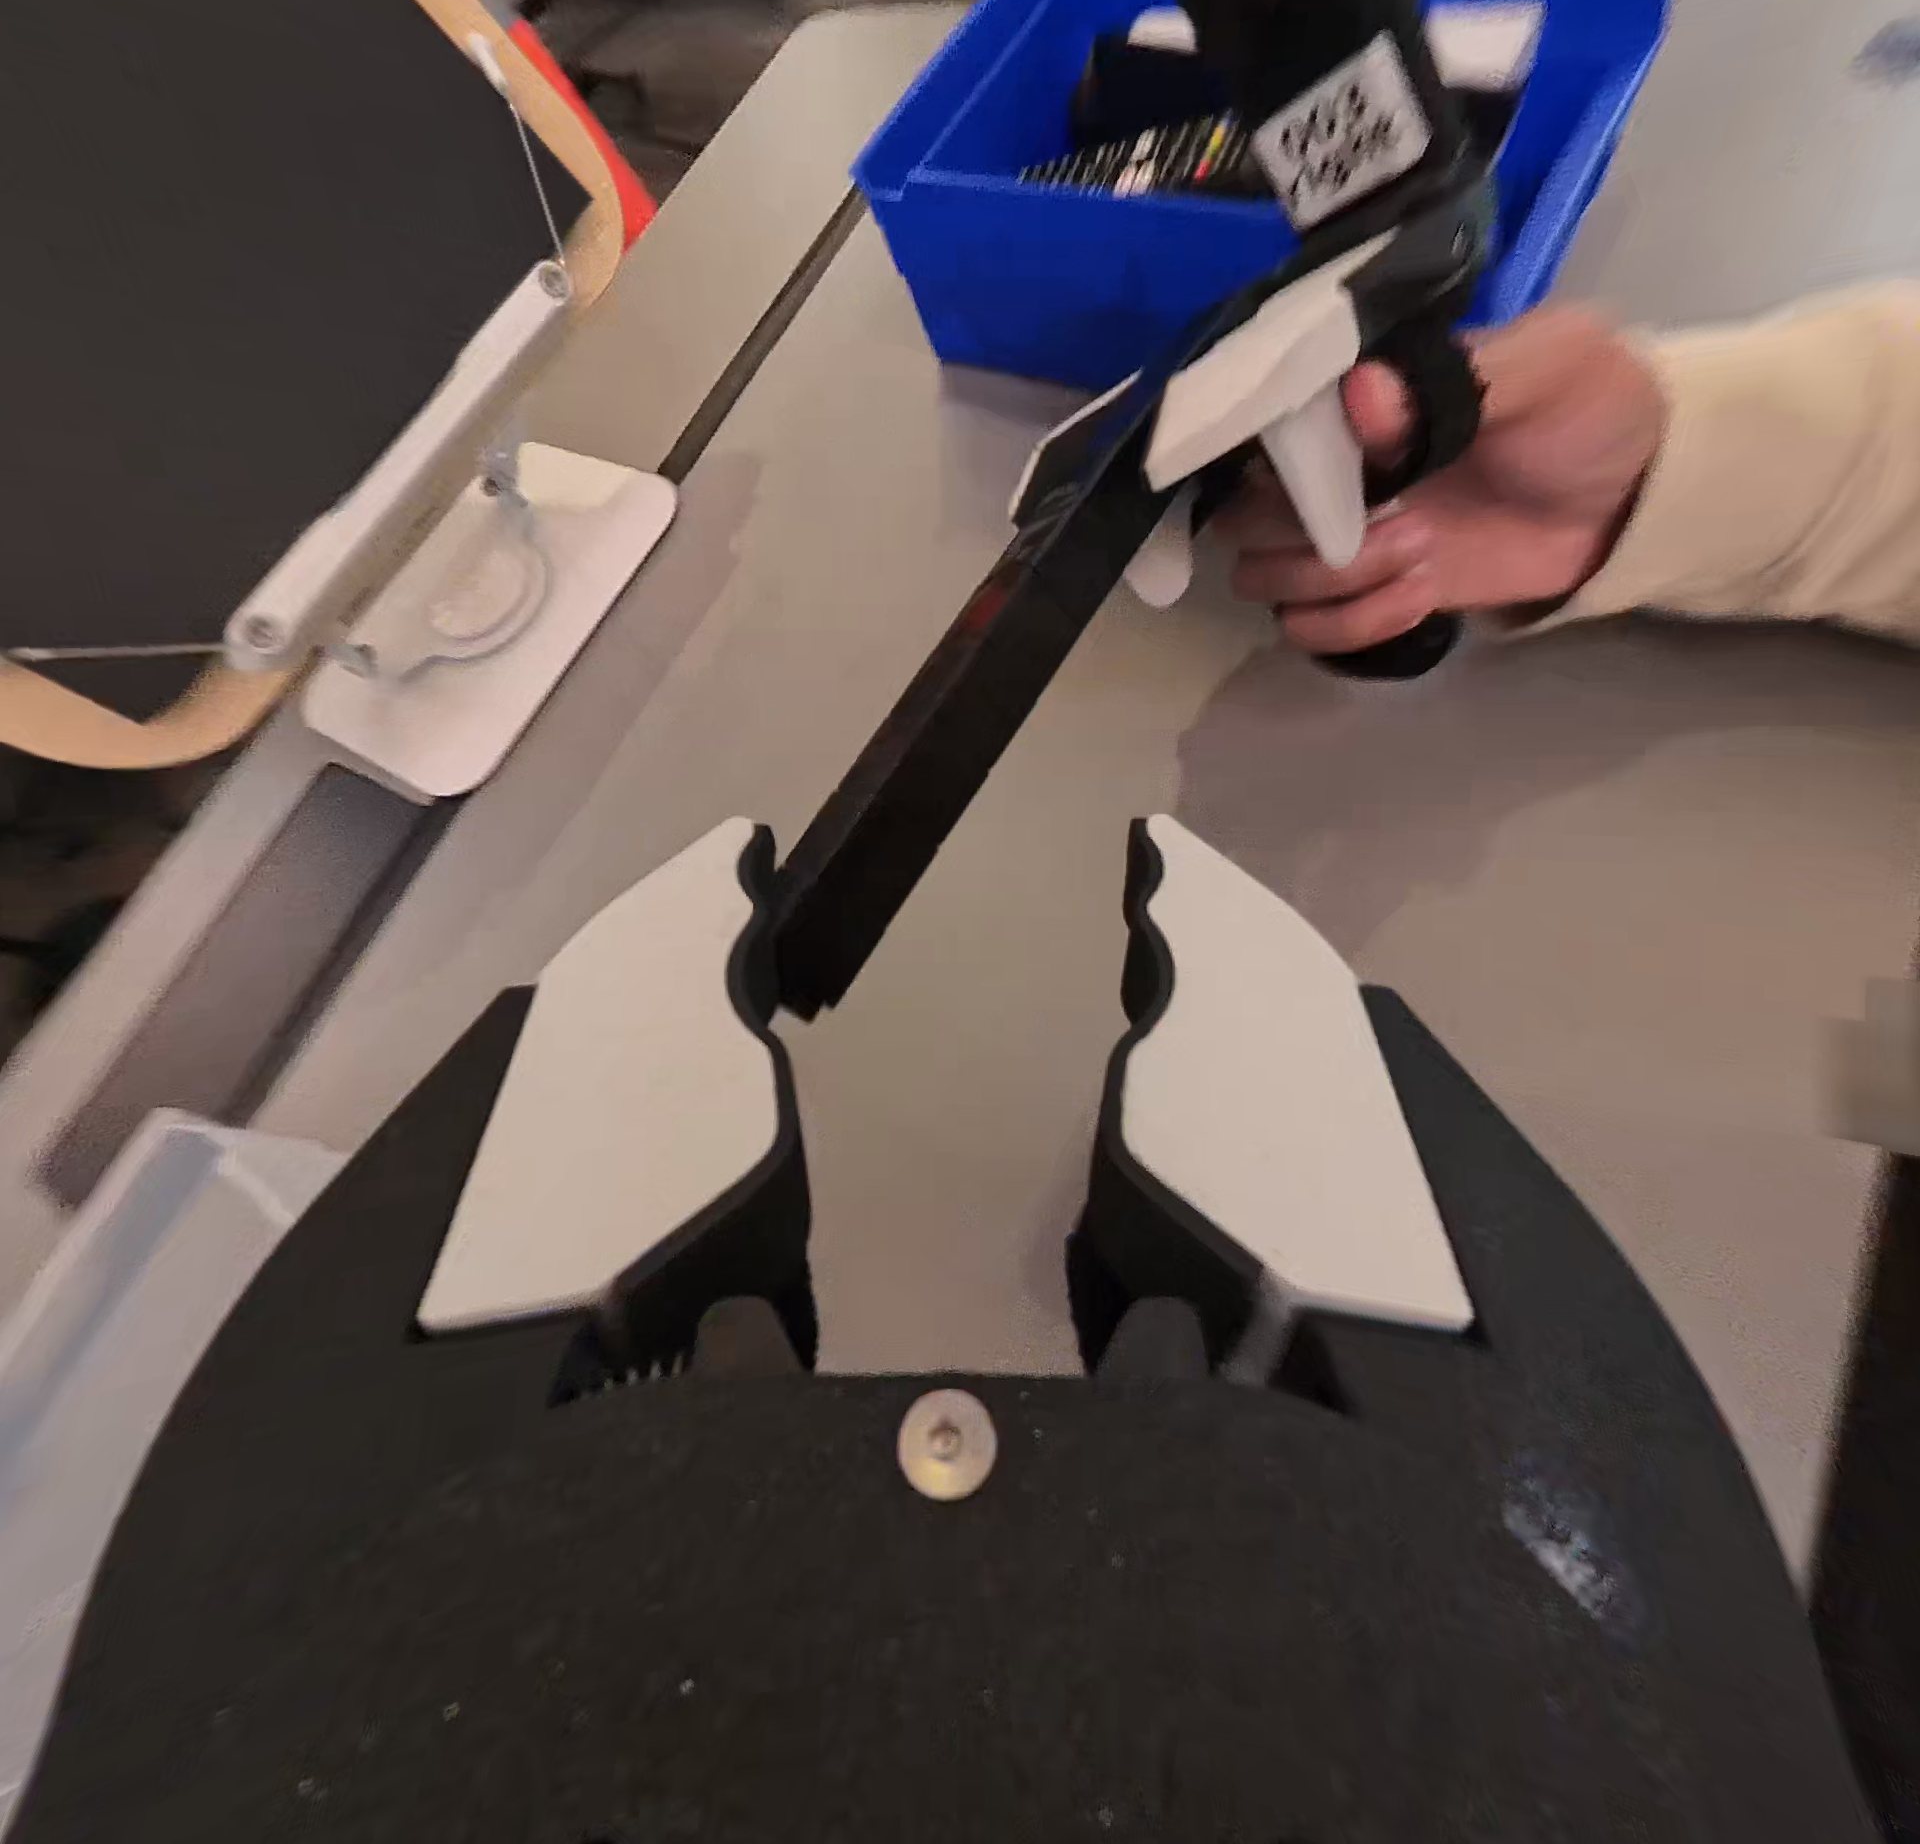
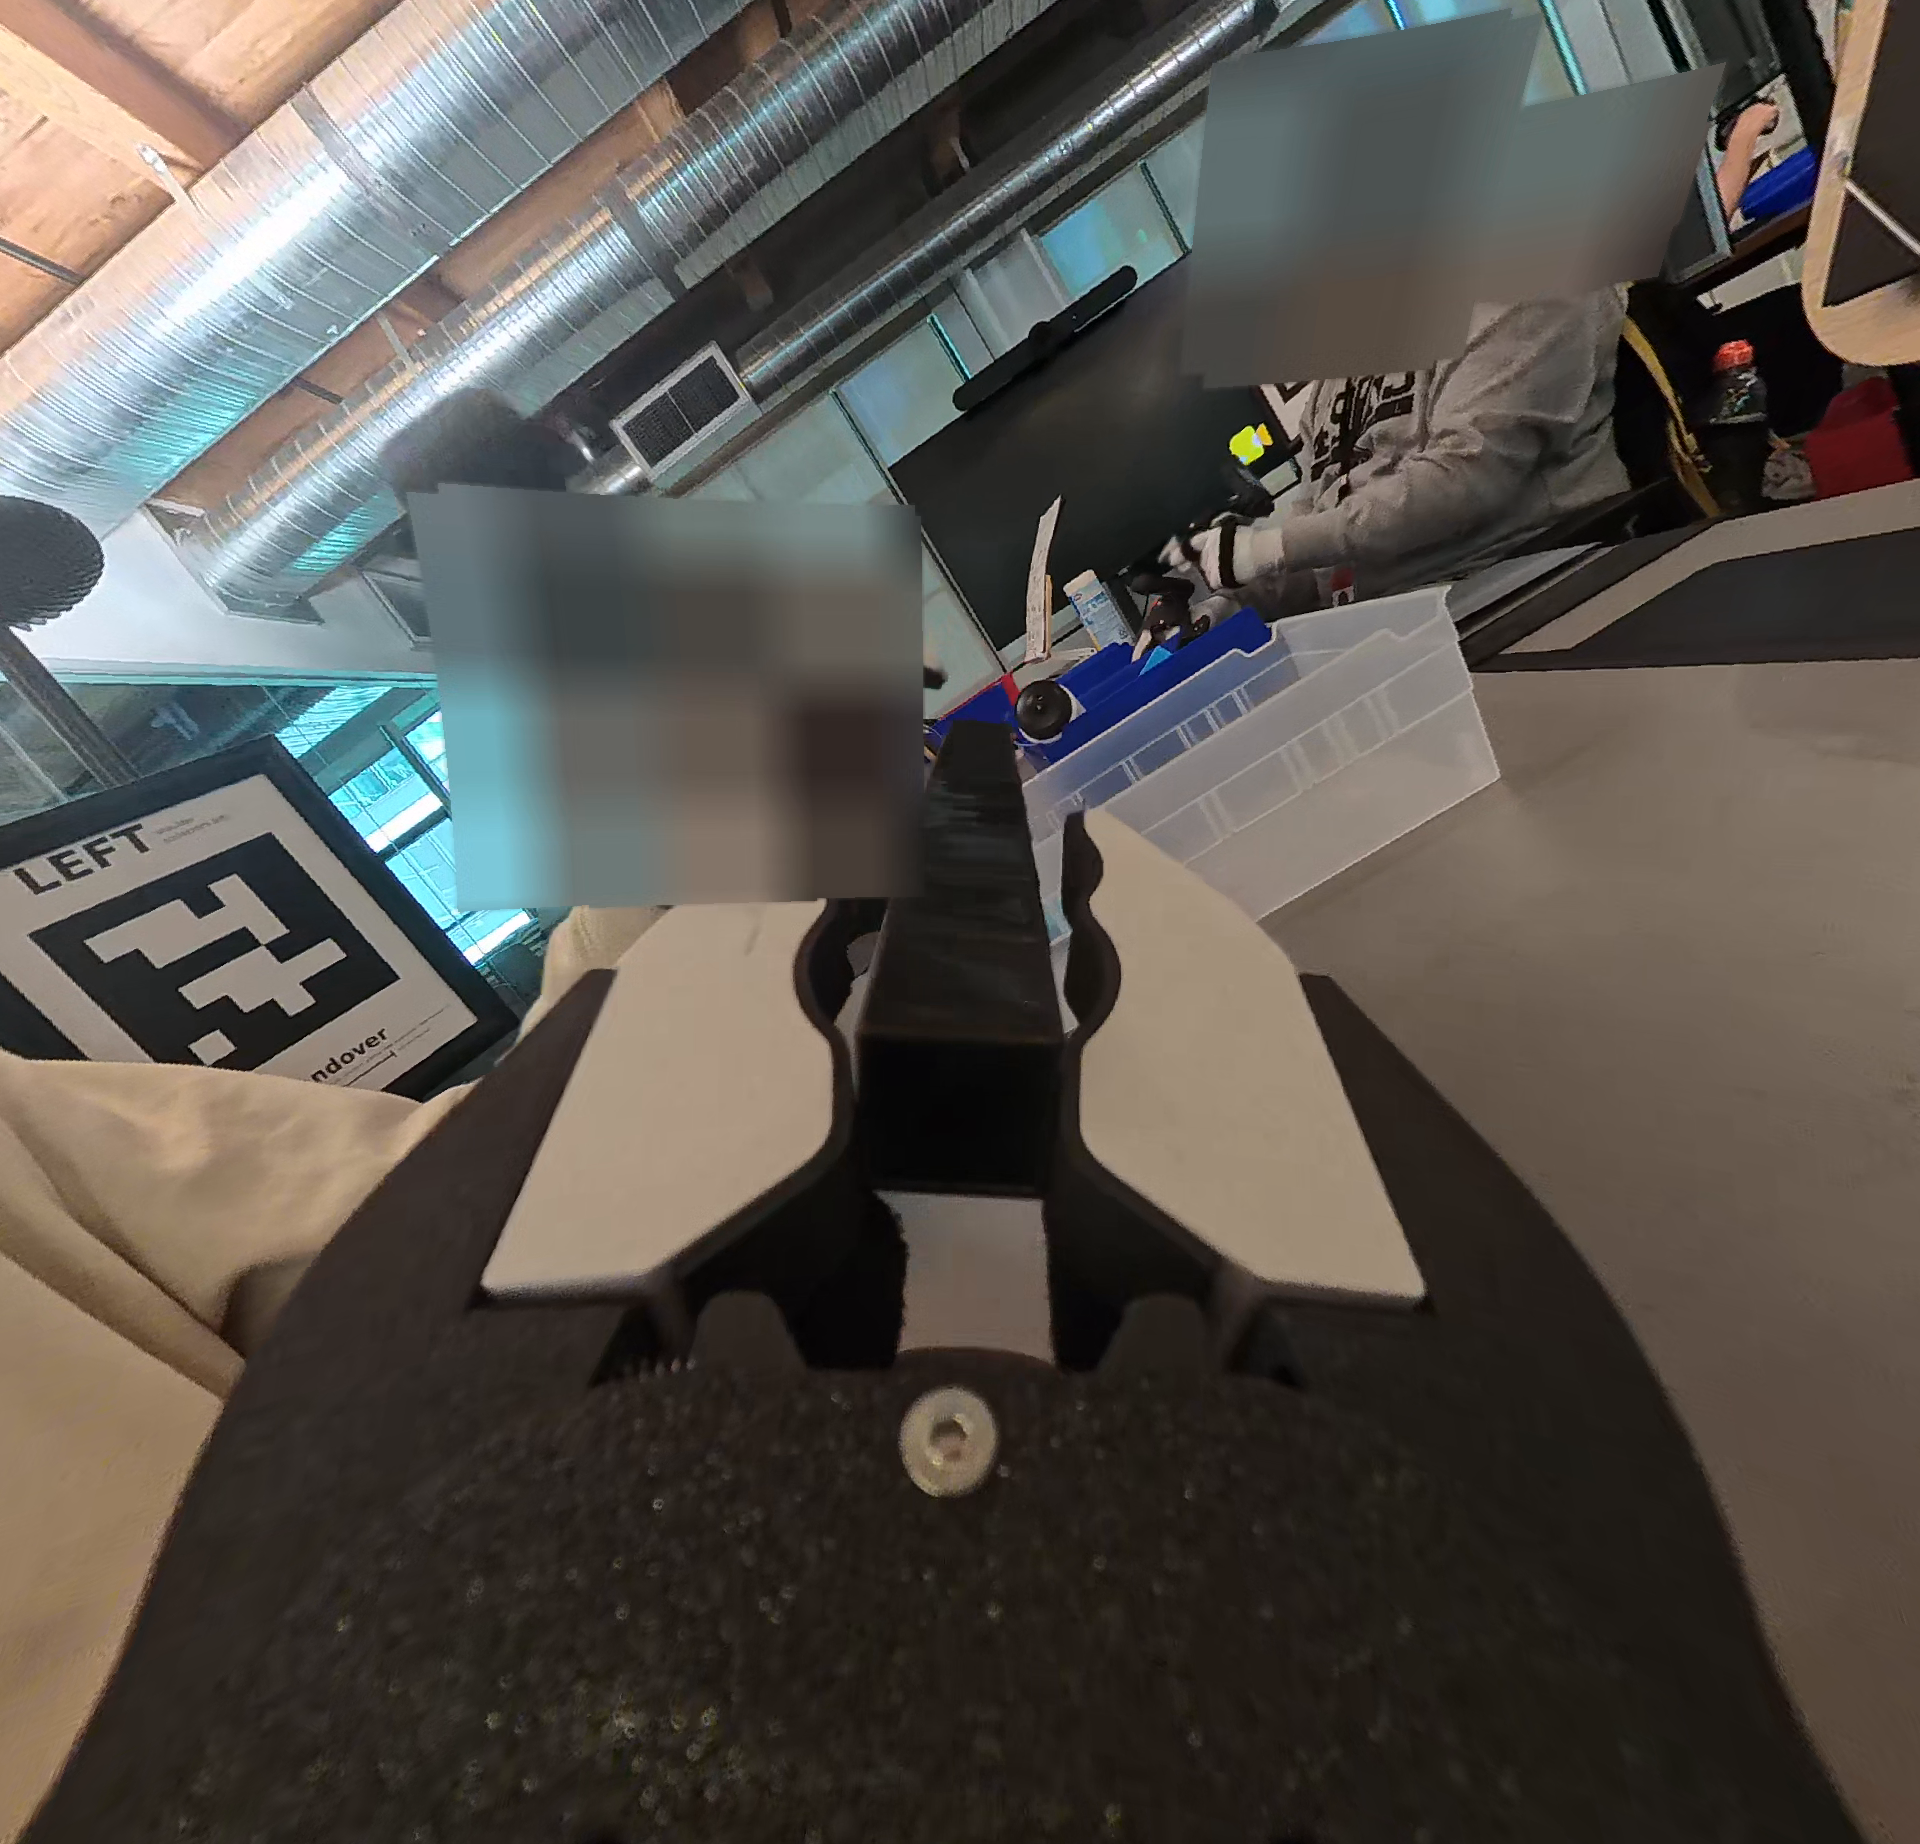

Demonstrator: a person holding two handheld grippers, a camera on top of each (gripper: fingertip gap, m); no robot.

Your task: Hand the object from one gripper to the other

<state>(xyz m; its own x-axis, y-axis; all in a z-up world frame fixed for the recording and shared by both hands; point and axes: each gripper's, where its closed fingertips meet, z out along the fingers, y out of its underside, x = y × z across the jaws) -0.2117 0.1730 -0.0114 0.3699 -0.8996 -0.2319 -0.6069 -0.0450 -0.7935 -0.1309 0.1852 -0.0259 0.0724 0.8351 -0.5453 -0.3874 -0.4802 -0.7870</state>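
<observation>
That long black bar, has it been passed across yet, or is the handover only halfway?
Halfway. Done: the right tongs are clamped on the black bar. In hand: its free end sits between the open left tongs, against one finger. Left: close the left tongs, then release the right.

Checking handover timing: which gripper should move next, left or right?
Left. The right gripper already clamps the black bar, whose free end sits between the open left gripper fingers, touching one. Closing the left probably completes the grasp.
</observation>
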